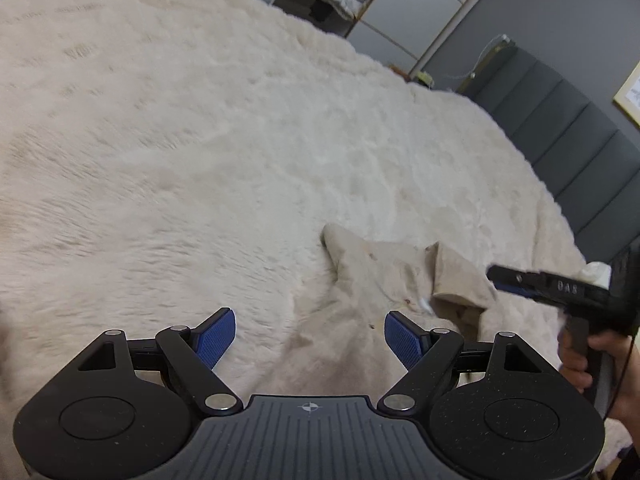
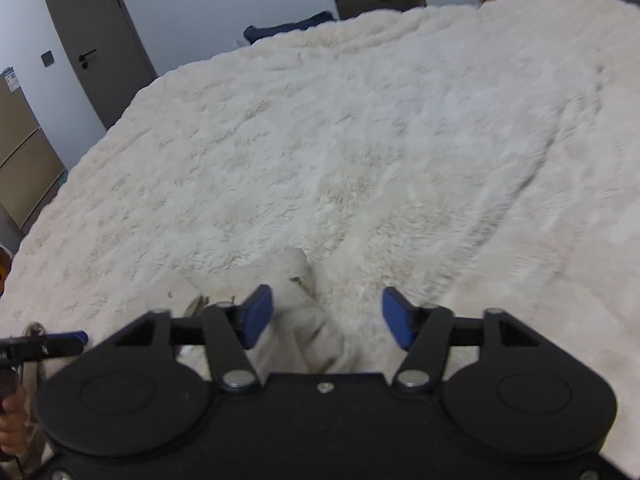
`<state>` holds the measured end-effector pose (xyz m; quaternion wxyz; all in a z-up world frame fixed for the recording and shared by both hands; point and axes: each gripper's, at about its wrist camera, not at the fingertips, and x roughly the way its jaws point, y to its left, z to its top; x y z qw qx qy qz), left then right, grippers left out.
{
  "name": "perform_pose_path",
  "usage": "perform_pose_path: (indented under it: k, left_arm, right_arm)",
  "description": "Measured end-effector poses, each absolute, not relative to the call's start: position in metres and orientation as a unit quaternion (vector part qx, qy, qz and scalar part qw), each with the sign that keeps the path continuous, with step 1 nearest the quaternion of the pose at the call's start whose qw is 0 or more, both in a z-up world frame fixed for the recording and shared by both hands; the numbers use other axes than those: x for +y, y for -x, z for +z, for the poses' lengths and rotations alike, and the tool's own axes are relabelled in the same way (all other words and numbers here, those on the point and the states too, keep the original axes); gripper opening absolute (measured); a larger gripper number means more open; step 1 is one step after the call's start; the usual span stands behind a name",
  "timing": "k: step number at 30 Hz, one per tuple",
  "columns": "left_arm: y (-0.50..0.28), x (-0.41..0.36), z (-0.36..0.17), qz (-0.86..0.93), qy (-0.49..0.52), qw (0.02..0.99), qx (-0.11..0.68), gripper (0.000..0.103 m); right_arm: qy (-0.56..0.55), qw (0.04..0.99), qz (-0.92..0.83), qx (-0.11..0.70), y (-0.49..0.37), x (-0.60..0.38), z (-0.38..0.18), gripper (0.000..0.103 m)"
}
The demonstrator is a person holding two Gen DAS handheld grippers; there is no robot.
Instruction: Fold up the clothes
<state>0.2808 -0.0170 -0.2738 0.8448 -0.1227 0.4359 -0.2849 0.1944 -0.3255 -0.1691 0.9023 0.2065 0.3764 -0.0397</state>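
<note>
Fluffy cream blanket (image 1: 200,140) underfoot, beige garment (image 1: 384,276) rumpled near its edge; left gripper (image 1: 310,336) and right gripper (image 2: 327,322) both hover half-open, empty (probably lining up corners to fold).

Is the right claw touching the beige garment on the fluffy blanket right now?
Cannot tell. In the right wrist view the right claw stands open over the beige garment, but blur hides whether its blue pads touch it.

Wide bed under shaggy cream fur blanket (image 1: 240,140) fills both views. Crumpled beige cloth garment (image 1: 384,276) lies directly on pile, lower right of left wrist frame, lower centre-left of right wrist frame (image 2: 296,320). Dark blue fabric (image 2: 288,28) rests at bed's far edge, upper centre.
</note>
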Motion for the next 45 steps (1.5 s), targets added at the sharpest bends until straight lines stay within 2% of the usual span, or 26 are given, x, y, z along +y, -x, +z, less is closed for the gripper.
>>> perform_pose_path:
  k: [1, 2, 3, 4, 5, 7, 10, 14, 15, 17, 18, 19, 21, 23, 25, 29, 31, 33, 36, 39, 45]
  left_arm:
    - [-0.281, -0.027, -0.279, -0.296, 0.100, 0.843, 0.437, 0.027]
    - [-0.281, -0.034, -0.281, -0.301, 0.085, 0.843, 0.438, 0.015]
    - [-0.278, -0.036, -0.278, -0.302, 0.074, 0.848, 0.429, 0.005]
    - [-0.275, -0.039, -0.274, -0.302, 0.063, 0.854, 0.418, 0.003]
    - [-0.272, -0.041, -0.271, -0.303, 0.052, 0.860, 0.408, 0.003]
    - [-0.266, -0.038, -0.257, -0.296, 0.024, 0.874, 0.385, 0.002]
    - [-0.256, -0.022, -0.229, -0.272, -0.014, 0.901, 0.337, 0.002]
    - [-0.256, 0.016, -0.196, -0.207, 0.015, 0.940, 0.272, 0.002]
    - [-0.257, 0.021, -0.192, -0.194, 0.023, 0.946, 0.260, 0.003]
    - [-0.267, 0.028, -0.191, -0.148, 0.030, 0.958, 0.242, 0.018]
    - [-0.272, 0.028, -0.194, -0.128, 0.024, 0.962, 0.242, 0.049]
    - [-0.281, 0.022, -0.204, -0.095, -0.010, 0.961, 0.259, 0.071]
    - [-0.288, 0.015, -0.221, -0.067, -0.055, 0.954, 0.288, 0.071]
    - [-0.284, 0.023, -0.227, -0.074, -0.049, 0.950, 0.298, 0.071]
    - [-0.280, 0.034, -0.221, -0.087, -0.028, 0.951, 0.294, 0.072]
    - [-0.276, 0.053, -0.212, -0.109, 0.039, 0.948, 0.298, 0.075]
    - [-0.271, 0.055, -0.207, -0.122, 0.060, 0.939, 0.316, 0.075]
    - [-0.255, 0.054, -0.197, -0.145, 0.083, 0.932, 0.321, 0.075]
    - [-0.209, 0.049, -0.171, -0.189, 0.103, 0.929, 0.302, 0.085]
    - [-0.145, 0.038, -0.156, -0.234, 0.062, 0.918, 0.314, 0.086]
    - [-0.008, 0.024, -0.195, -0.281, -0.055, 0.869, 0.404, 0.086]
  right_arm:
    - [-0.219, 0.898, -0.037, 0.380, -0.199, -0.326, -0.176, 0.060]
    - [-0.230, 0.893, -0.027, 0.387, -0.202, -0.324, -0.181, 0.056]
    - [-0.240, 0.887, -0.017, 0.394, -0.204, -0.322, -0.187, 0.044]
    - [-0.250, 0.881, -0.006, 0.401, -0.206, -0.319, -0.192, 0.020]
    - [-0.233, 0.887, 0.009, 0.398, -0.206, -0.312, -0.190, 0.007]
    - [-0.208, 0.902, 0.021, 0.378, -0.205, -0.304, -0.179, 0.007]
    - [-0.142, 0.940, 0.059, 0.304, -0.198, -0.282, -0.144, 0.006]
    - [-0.074, 0.973, 0.090, 0.198, -0.216, -0.247, -0.094, 0.006]
    - [-0.069, 0.976, 0.091, 0.187, -0.221, -0.244, -0.089, 0.006]
    - [-0.056, 0.979, 0.079, 0.180, -0.256, -0.226, -0.082, 0.007]
    - [-0.053, 0.977, 0.062, 0.197, -0.273, -0.219, -0.088, 0.010]
    - [-0.050, 0.974, 0.045, 0.216, -0.289, -0.213, -0.094, 0.018]
    - [-0.043, 0.957, -0.001, 0.287, -0.321, -0.203, -0.117, 0.022]
    - [-0.047, 0.940, -0.022, 0.338, -0.333, -0.201, -0.133, 0.023]
    - [-0.063, 0.941, -0.039, 0.329, -0.320, -0.208, -0.127, 0.041]
    - [-0.125, 0.942, -0.004, 0.311, -0.230, -0.243, -0.091, 0.049]
    - [-0.130, 0.938, 0.016, 0.321, -0.189, -0.250, -0.082, 0.061]
    - [-0.123, 0.933, 0.040, 0.335, -0.135, -0.252, -0.074, 0.061]
    - [-0.082, 0.929, 0.070, 0.355, -0.037, -0.239, -0.077, 0.065]
    - [-0.048, 0.921, 0.089, 0.377, 0.014, -0.224, -0.089, 0.065]
    - [0.013, 0.906, 0.154, 0.393, 0.105, -0.157, -0.121, 0.065]
